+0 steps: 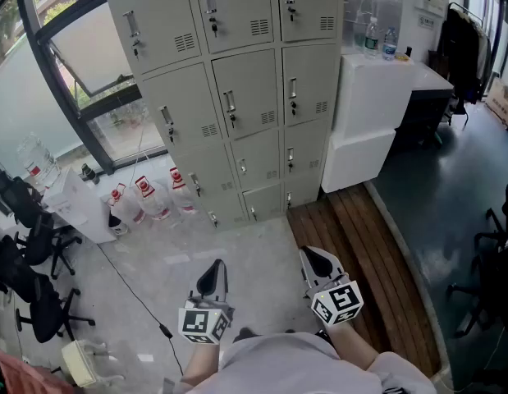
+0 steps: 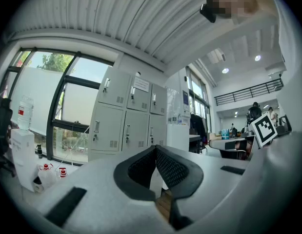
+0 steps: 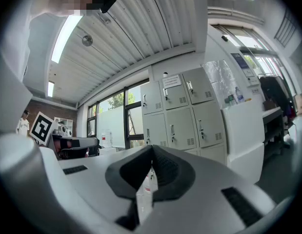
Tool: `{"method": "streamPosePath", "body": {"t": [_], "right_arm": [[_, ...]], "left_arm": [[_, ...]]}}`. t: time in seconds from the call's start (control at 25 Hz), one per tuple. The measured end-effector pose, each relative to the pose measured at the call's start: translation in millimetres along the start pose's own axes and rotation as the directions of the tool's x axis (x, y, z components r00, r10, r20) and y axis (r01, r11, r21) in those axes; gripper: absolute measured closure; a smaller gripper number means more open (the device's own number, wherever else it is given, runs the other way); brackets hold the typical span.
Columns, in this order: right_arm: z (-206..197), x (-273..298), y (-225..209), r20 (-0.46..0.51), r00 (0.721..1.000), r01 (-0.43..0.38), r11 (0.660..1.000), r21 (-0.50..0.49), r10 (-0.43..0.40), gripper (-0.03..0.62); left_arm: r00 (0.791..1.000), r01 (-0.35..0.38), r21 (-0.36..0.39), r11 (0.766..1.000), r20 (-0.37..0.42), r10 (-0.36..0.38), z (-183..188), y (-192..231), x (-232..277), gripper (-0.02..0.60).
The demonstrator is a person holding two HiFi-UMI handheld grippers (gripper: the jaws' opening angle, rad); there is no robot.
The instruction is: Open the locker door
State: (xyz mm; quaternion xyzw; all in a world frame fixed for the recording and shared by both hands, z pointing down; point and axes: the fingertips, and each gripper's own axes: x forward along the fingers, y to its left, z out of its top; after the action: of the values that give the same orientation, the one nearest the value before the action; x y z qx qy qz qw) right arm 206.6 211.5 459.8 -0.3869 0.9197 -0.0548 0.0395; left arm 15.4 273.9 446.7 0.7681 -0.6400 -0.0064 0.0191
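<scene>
Grey metal lockers (image 1: 237,97) stand against the far wall, three columns wide, next to a large window (image 1: 73,64). Every locker door in view sits flush and closed, each with a small handle and a vent slot. Whether keys hang in the locks is too small to tell.

Left tool (image 1: 211,276): held low in front of the person, well short of the lockers, jaws pointing toward them. In the left gripper view the black ribbed pads meet at their tips. A narrow slit lower down shows only floor, with nothing pinched and nothing touched.

Right tool (image 1: 319,261): level with the left one and apart from it, over the edge of the wooden floor strip (image 1: 360,253). In the right gripper view the pads are pressed together, empty, and clear of everything. Its marker cube faces up at the person's wrist.

Surroundings:
- Red-capped water jugs (image 1: 151,199) on the pale floor at the foot of the lockers, left side.
- White bench (image 1: 372,97) just right of the lockers, with two bottles (image 1: 378,39) on top.
- Black office chairs (image 1: 32,236) at the far left.
- Black cable (image 1: 130,290) trailing across the floor toward the left tool.
</scene>
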Motion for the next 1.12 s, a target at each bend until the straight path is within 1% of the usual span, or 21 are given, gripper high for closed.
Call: {"method": "streamPosePath", "body": {"t": [0.6,0.84,1.12], "right_arm": [[1.4,1.6,5.8,-0.004,1.0,-0.022,1.0,-0.002,0.022,0.58],[2.5,0.3,12.0,0.005,0.997,-0.075,0.997,-0.004,0.075,0.58],[-2.1,1.2,-2.3,-0.017,0.998,-0.068,0.998,0.001,0.068,0.58]], "left_arm": [[1.0,-0.01,-0.015,1.0,-0.011,0.009,1.9,-0.7,-2.4,0.579],[1.0,-0.008,-0.014,1.0,-0.018,0.008,-0.8,-5.9,1.1,0.579],[1.0,-0.013,-0.019,1.0,-0.022,0.013,-4.0,-10.3,13.1,0.578]]}}
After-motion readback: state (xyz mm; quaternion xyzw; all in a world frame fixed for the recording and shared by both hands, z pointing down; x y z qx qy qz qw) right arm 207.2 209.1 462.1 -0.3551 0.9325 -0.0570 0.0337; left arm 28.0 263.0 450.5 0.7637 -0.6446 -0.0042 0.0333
